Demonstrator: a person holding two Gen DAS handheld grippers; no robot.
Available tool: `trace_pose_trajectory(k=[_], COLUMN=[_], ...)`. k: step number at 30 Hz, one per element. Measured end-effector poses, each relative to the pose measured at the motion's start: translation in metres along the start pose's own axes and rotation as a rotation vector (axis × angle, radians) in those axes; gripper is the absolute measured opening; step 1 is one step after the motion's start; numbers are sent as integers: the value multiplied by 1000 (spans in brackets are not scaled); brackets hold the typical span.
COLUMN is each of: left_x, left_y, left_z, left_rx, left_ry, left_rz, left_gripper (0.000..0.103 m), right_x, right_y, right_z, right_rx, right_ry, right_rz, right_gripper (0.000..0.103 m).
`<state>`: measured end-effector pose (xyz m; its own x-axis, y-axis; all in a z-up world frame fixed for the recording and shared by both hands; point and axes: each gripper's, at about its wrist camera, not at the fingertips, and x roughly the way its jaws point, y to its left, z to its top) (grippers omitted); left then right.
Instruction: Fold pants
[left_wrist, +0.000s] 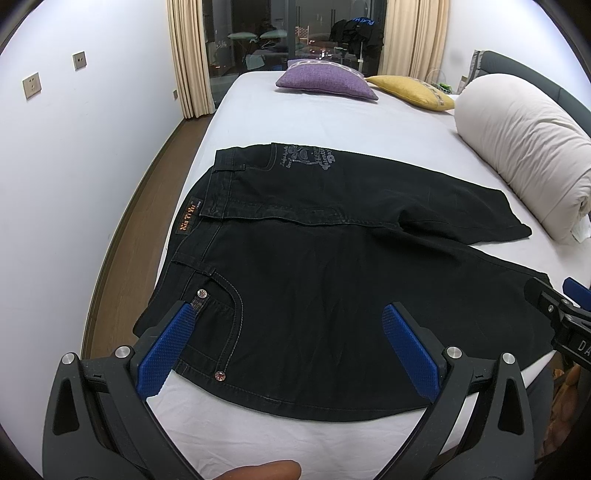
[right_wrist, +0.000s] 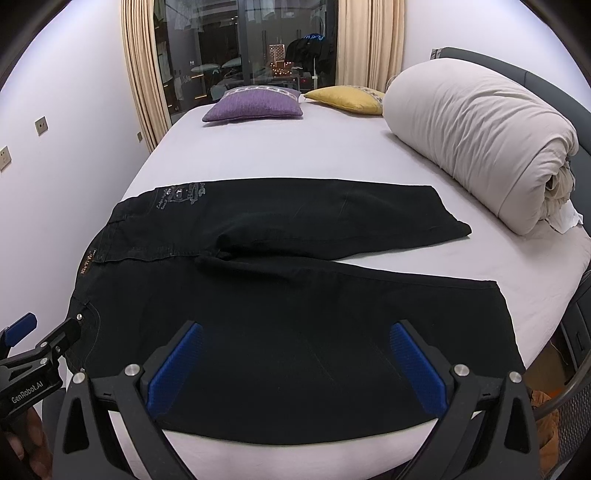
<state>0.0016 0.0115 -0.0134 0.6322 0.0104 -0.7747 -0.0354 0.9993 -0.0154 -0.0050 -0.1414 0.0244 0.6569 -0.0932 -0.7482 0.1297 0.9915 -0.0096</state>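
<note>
Black pants (left_wrist: 314, 280) lie flat on the white bed (left_wrist: 314, 118), waistband to the left, both legs spread apart to the right. They also show in the right wrist view (right_wrist: 295, 295). My left gripper (left_wrist: 288, 321) is open, hovering over the near front pocket by the waistband. My right gripper (right_wrist: 295, 336) is open, hovering over the near leg. Each gripper shows at the edge of the other's view, the right gripper (left_wrist: 557, 299) and the left gripper (right_wrist: 44, 336). Neither holds any fabric.
A rolled white duvet (right_wrist: 480, 144) lies along the bed's right side. A purple cushion (right_wrist: 255, 105) and a yellow cushion (right_wrist: 347, 98) sit at the far end. Wood floor (left_wrist: 140, 206) and wall run along the left; curtains and a glass door stand behind.
</note>
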Motion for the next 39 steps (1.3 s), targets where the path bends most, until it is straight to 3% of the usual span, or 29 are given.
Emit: trace_pose_trajectory(k=[17, 23, 27, 28, 31, 34, 37, 39], left_x=[0, 7, 31, 36, 54, 83, 116, 142], left_y=[0, 8, 22, 24, 23, 26, 35, 37], left_z=[0, 6, 31, 38, 64, 103, 156, 187], left_rx=[13, 4, 7, 20, 132, 219, 307, 367], left_ry=[-12, -19, -1, 3, -26, 16, -10, 8], left_rz=[20, -41, -174, -177, -110, -92, -57, -78], left_gripper=[103, 103, 103, 103, 103, 103, 103, 103], right_x=[1, 4, 13, 16, 26, 37, 48, 58], right_y=[1, 2, -1, -2, -7, -12, -10, -8], right_z=[-2, -4, 0, 2, 8, 20, 35, 45], right_rx=[1, -2, -14, -19, -26, -53, -137, -200], right_ry=[4, 10, 18, 20, 25, 17, 7, 8], right_rz=[4, 31, 81, 95, 150, 235, 314, 350], right_gripper=[103, 103, 103, 103, 103, 103, 94, 87])
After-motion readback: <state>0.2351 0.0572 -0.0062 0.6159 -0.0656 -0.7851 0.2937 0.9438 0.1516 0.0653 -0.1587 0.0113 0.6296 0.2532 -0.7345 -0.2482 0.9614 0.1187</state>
